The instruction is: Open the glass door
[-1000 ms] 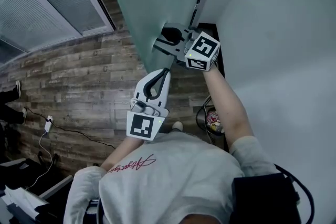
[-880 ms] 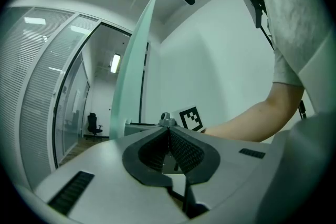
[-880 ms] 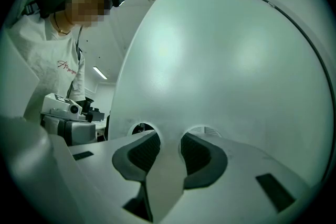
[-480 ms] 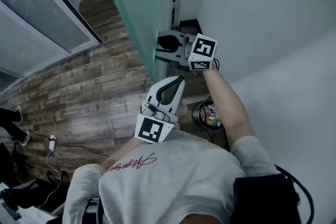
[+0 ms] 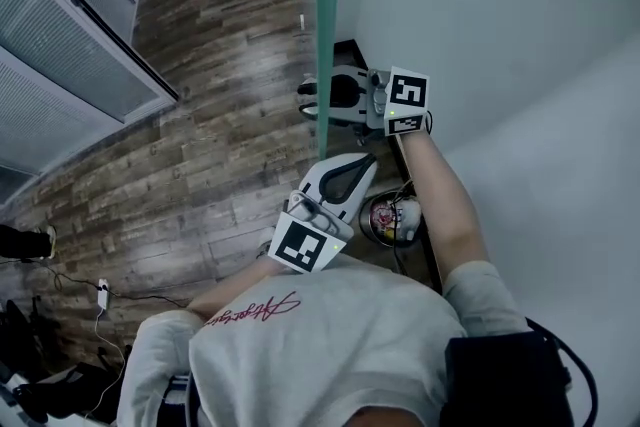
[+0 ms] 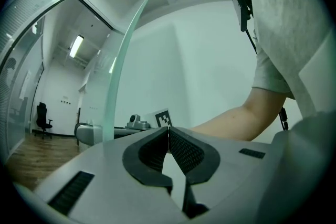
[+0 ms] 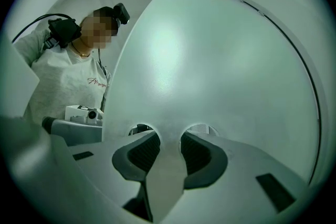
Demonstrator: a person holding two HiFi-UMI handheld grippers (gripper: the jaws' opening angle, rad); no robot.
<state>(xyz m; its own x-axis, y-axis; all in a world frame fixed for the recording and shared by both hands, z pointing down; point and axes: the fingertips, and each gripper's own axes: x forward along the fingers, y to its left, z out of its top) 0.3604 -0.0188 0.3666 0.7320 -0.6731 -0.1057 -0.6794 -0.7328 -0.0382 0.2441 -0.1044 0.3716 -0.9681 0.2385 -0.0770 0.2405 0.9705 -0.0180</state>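
The glass door (image 5: 326, 15) shows edge-on in the head view as a thin green strip; in the right gripper view its frosted face (image 7: 210, 60) fills the picture. My right gripper (image 5: 312, 101) straddles the door's edge, shut on the pale bar of the door handle (image 7: 167, 168), which fills the gap between its pads. A grey tube of that handle (image 6: 86, 134) sticks out beside the door's edge (image 6: 118, 71) in the left gripper view. My left gripper (image 5: 366, 161) hangs just below the right one, shut with nothing in it, apart from the door.
A wood-plank floor (image 5: 220, 115) spreads to the left, bounded by a glazed partition with blinds (image 5: 60, 85). A white wall (image 5: 500, 35) runs close along the right. A small round bin (image 5: 390, 215) stands by the wall, and cables (image 5: 100, 290) lie on the floor.
The door has swung from showing a broad slanted face to standing edge-on. The right gripper went with it on the handle, and the left gripper shifted right and turned.
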